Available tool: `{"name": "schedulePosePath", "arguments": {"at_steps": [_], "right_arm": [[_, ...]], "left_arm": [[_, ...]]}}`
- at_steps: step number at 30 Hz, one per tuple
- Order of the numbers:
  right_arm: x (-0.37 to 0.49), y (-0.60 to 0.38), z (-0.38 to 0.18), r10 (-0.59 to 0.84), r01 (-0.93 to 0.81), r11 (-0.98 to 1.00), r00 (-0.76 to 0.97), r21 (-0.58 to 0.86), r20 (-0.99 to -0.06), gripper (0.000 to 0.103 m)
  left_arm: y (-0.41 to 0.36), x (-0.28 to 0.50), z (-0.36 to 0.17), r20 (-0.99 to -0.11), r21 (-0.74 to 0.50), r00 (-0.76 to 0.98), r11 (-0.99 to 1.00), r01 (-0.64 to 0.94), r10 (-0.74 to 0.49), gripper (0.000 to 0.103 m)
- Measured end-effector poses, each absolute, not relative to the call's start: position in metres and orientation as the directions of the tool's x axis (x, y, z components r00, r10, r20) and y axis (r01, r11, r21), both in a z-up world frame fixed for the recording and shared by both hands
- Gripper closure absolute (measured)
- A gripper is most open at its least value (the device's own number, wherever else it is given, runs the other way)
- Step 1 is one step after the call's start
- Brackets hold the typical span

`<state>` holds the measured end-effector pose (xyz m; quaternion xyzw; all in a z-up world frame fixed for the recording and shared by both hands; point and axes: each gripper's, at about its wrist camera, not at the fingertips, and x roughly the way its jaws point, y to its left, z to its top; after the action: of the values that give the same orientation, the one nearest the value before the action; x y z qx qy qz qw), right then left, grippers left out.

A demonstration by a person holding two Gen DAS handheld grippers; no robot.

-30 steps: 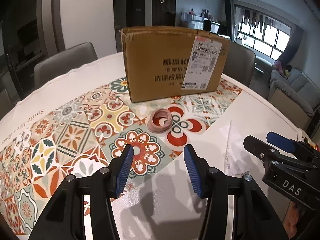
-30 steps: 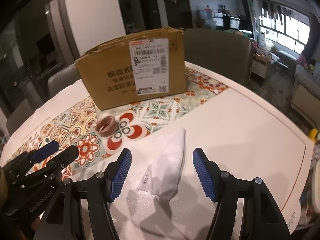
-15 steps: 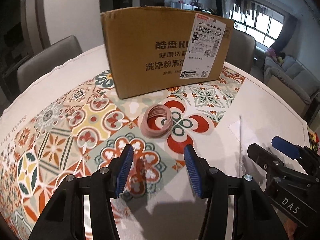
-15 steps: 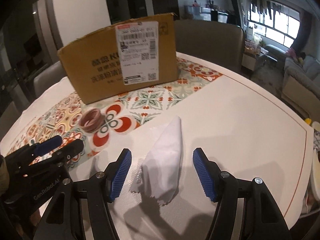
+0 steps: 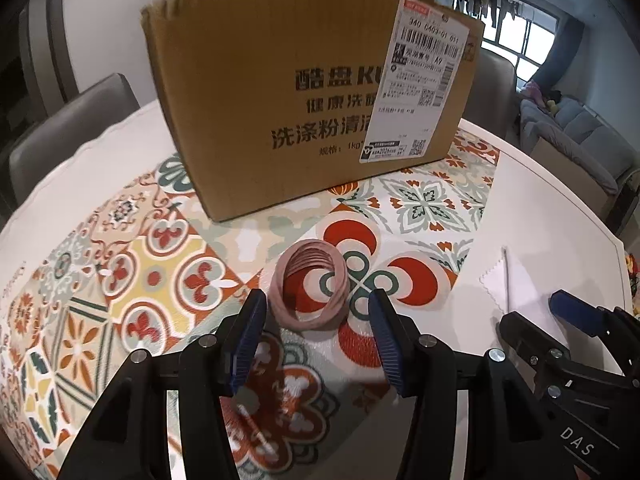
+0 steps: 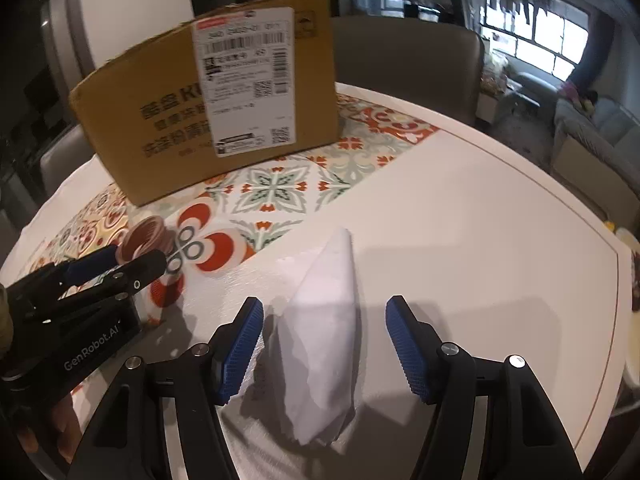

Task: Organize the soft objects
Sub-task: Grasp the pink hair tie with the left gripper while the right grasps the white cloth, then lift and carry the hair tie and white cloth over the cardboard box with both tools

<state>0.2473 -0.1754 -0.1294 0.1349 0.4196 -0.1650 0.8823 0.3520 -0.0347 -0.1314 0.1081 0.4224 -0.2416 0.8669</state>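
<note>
Grippers both gape empty: we frame pink hair ties (image 5: 309, 285) with our left gripper (image 5: 316, 344) and white cloth (image 6: 324, 336) with our right gripper (image 6: 324, 350), on the worktop (image 6: 460, 216) before a box (image 5: 304, 96).

We hold both grippers pitched steeply downward. Left gripper (image 5: 317, 342): blue-padded fingers (image 5: 247, 342) parted, nothing pressed between them. Right gripper (image 6: 324, 350): fingers (image 6: 405, 350) parted wider, pads gripping nothing. Each gripper shows at the edge of the other's view, side by side.
</note>
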Motion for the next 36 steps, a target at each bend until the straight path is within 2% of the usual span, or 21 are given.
{"name": "schedulePosePath", "arguments": {"at_steps": [5, 6, 8, 10, 12, 13, 16, 36], "right_arm": [[0.254, -0.176, -0.13, -0.2, 0.412, 0.908, 0.579, 0.072, -0.79, 0.039], [0.255, -0.175, -0.13, -0.208, 0.412, 0.909, 0.577, 0.061, -0.79, 0.04], [0.256, -0.174, -0.13, -0.219, 0.408, 0.912, 0.578, 0.046, -0.786, 0.057], [0.257, -0.172, -0.129, -0.201, 0.381, 0.923, 0.591, 0.051, -0.781, 0.069], [0.257, -0.172, -0.129, -0.177, 0.36, 0.931, 0.598, 0.064, -0.782, 0.076], [0.257, -0.173, -0.128, -0.169, 0.356, 0.932, 0.6, 0.072, -0.782, 0.08], [0.256, -0.176, -0.128, -0.132, 0.329, 0.939, 0.61, 0.099, -0.781, 0.089], [0.235, -0.185, -0.106, 0.022, 0.184, 0.961, 0.689, 0.205, -0.724, 0.093]], "left_arm": [[-0.036, 0.358, -0.133, -0.783, -0.02, 0.529, 0.862, 0.506, -0.328, 0.052], [-0.037, 0.357, -0.134, -0.781, -0.018, 0.532, 0.863, 0.506, -0.328, 0.055], [-0.038, 0.357, -0.133, -0.778, -0.015, 0.534, 0.86, 0.51, -0.331, 0.064], [-0.039, 0.355, -0.132, -0.775, -0.008, 0.54, 0.858, 0.513, -0.33, 0.079], [-0.041, 0.354, -0.132, -0.775, -0.014, 0.531, 0.851, 0.526, -0.341, 0.088], [-0.041, 0.353, -0.132, -0.776, -0.02, 0.525, 0.846, 0.532, -0.349, 0.092], [-0.045, 0.349, -0.131, -0.775, -0.024, 0.519, 0.838, 0.545, -0.36, 0.093], [-0.033, 0.294, -0.094, -0.738, -0.063, 0.59, 0.904, 0.423, -0.328, 0.093]]}}
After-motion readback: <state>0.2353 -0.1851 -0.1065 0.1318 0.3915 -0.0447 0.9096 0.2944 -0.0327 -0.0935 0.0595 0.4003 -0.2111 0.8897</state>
